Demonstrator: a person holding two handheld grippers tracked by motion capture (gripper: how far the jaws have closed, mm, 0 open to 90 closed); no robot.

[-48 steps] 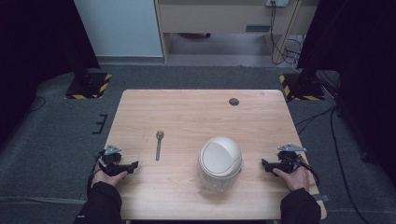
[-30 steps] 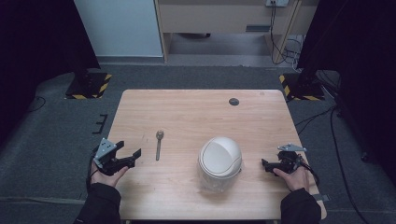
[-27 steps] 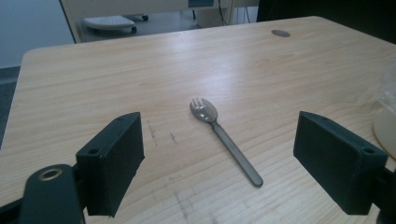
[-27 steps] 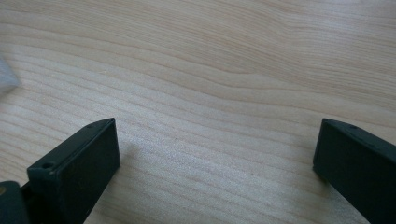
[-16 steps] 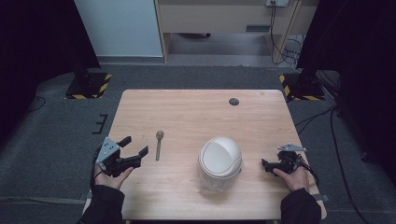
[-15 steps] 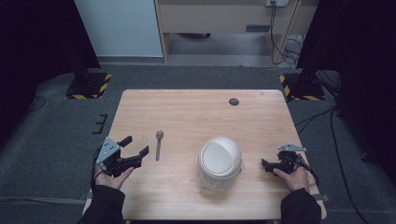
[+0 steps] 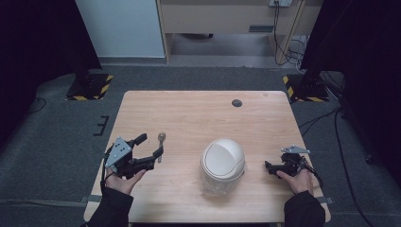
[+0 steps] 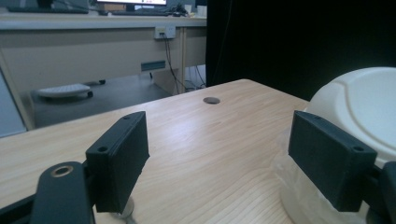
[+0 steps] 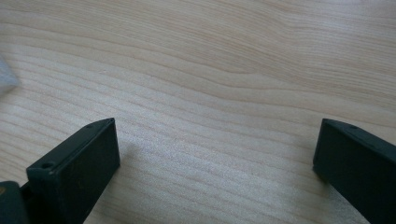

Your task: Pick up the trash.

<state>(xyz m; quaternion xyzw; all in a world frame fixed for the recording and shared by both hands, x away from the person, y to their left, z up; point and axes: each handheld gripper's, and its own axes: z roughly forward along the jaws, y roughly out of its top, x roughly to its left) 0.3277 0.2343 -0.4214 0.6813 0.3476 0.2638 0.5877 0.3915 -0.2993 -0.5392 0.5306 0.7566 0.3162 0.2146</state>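
A white domed bin (image 7: 223,159) with a clear plastic liner stands at the table's front middle. To its left a small metal spoon (image 7: 161,138) lies on the wood. My left gripper (image 7: 150,145) is raised and tilted just left of the spoon, open, with one jaw close to the handle. In the left gripper view the left gripper (image 8: 224,163) holds nothing, and the bin (image 8: 359,107) rises behind its right jaw. My right gripper (image 7: 269,167) rests on the table right of the bin. In the right gripper view the right gripper (image 9: 215,158) is open over bare wood.
The wooden table (image 7: 198,118) has a dark round cable hole (image 7: 237,103) near its far edge, the same hole (image 8: 211,100) ahead in the left gripper view. A desk and cables stand beyond the table. A scrap of the plastic liner (image 9: 7,77) shows in the right gripper view.
My left gripper has lifted off the table, tilted and moved right toward the spoon. The right gripper, the bin and the spoon have stayed where they were.
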